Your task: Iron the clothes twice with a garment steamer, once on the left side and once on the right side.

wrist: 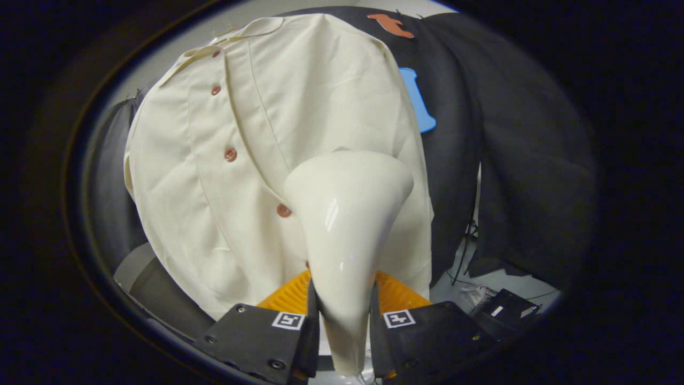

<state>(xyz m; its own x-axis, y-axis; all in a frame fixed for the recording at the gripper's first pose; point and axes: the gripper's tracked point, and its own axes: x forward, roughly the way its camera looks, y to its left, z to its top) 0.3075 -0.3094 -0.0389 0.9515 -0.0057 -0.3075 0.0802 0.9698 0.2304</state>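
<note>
A cream button-front shirt (224,160) hangs against the booth's black cloth wall, its row of brown buttons (230,154) running down left of the middle. My gripper (343,310) is shut on the neck of a glossy cream garment steamer (347,214), both fingers pressing its narrow handle. The steamer's wide head points forward and sits against or just off the shirt's right half, low down near the second-lowest button. I cannot tell whether the head touches the fabric.
Black cloth (513,133) drapes to the right of the shirt. Below it, on a pale floor, lie dark cables (467,251) and a small black box (505,307). A dark curved object (155,289) sits under the shirt's left hem.
</note>
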